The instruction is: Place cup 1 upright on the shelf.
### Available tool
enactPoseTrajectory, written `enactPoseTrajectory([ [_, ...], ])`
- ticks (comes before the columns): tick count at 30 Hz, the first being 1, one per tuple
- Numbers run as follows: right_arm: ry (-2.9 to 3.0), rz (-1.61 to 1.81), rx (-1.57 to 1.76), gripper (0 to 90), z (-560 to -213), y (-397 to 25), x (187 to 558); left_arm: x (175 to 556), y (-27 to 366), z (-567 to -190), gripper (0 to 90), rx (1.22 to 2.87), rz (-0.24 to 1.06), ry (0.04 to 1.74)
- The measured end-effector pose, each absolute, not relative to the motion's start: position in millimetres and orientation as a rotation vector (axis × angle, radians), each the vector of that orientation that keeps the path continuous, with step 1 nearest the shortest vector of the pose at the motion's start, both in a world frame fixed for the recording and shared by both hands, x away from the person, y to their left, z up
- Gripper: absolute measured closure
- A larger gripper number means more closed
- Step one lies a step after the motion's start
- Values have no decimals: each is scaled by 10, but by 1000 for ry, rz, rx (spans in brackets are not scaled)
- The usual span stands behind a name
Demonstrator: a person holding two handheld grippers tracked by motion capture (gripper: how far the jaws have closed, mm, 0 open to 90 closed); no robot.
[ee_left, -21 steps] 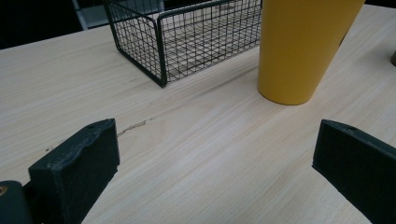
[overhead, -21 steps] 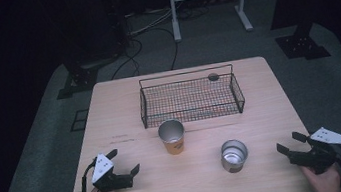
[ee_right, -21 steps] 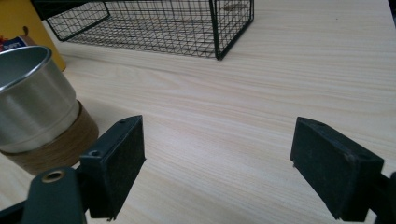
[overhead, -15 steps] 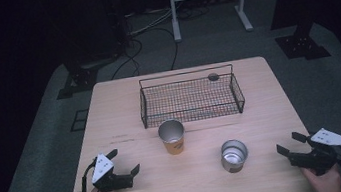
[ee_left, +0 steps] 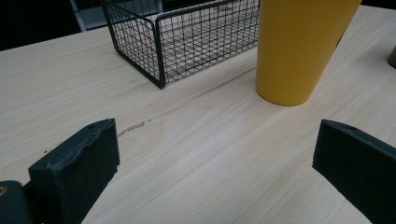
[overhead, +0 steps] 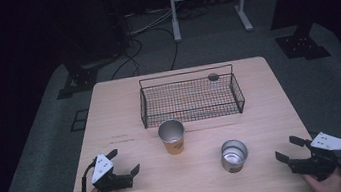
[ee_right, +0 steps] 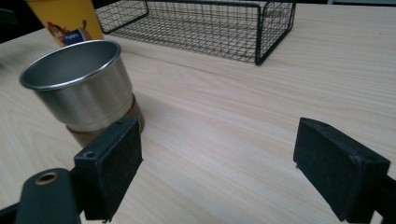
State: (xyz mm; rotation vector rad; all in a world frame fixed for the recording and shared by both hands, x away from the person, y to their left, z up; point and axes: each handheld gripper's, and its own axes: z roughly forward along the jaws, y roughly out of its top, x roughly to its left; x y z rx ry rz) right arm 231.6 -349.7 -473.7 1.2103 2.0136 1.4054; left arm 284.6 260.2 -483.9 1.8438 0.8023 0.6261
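Nothing has shifted since the earlier frames. The left gripper (overhead: 124, 167) and right gripper (overhead: 289, 149) rest near the table's (overhead: 110, 114) front corners, jaws wide, empty. Between them stand a tapered yellow cup (overhead: 171, 136) and a short steel cup (overhead: 234, 155), apparently on a brown base. Behind sits a black wire basket (overhead: 189, 98); bare wood lies between.

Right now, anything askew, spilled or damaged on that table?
Nothing stands out. The yellow cup and the steel cup stand upright, the wire basket sits square, and no spill shows. Left claw and right claw are open, holding nothing.
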Motion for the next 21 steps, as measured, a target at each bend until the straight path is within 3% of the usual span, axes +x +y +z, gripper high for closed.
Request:
enactPoseTrajectory([
  [21,2238,1364,987,128,-4570,-3052,2213,2846,2604,-4838,0,1840,626,800],
])
